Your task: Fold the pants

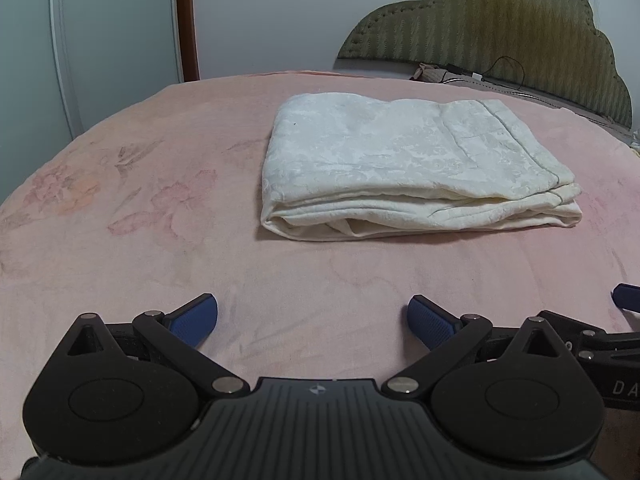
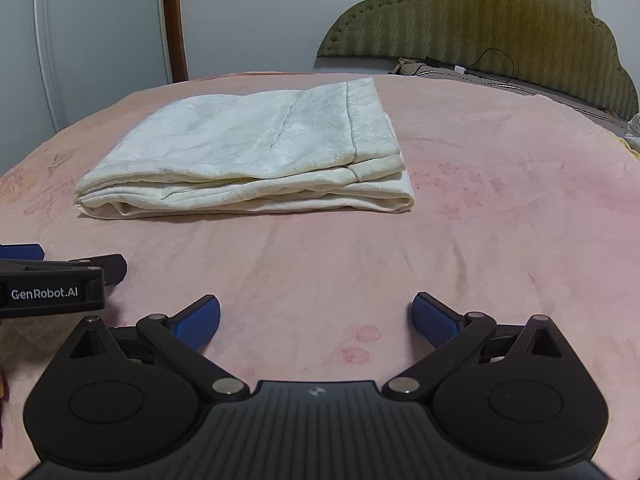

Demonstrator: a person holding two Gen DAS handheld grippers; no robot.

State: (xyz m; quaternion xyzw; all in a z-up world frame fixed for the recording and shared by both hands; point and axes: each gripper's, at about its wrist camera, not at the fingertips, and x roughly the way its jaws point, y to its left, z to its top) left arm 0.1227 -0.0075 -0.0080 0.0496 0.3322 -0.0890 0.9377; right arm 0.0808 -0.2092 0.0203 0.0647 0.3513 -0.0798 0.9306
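Item one: your left gripper [image 1: 313, 322], black linkage with blue pads, jaws spread wide, nothing between them. It hangs low over the pink bedspread [image 1: 140, 208], near the front edge of the bed.

Item two: your right gripper [image 2: 316, 320], same build, jaws likewise wide apart and empty. It sits just beside the left one; from the right wrist view you see the left tool's body at the far left, lettered "GenRobot.AI".

Item three: the pants [image 1: 412, 168], cream-white, patterned fabric. You have them folded into a flat, stacked rectangle, several layers showing along the near edge. They lie on the bedspread ahead of both grippers and apart from them, touched by neither. In the right wrist view the pants [image 2: 256, 152] lie left of centre; in the left wrist view, right of centre. A hemmed band runs across the top layer toward its right end.

Item four: a padded olive headboard [image 1: 500, 28] at the far right, with a dark cable [image 1: 504, 68] trailing at its foot; what the cable connects to is too small to tell.

Item five: a pale wardrobe door [image 2: 100, 28] with flower decals, far left.
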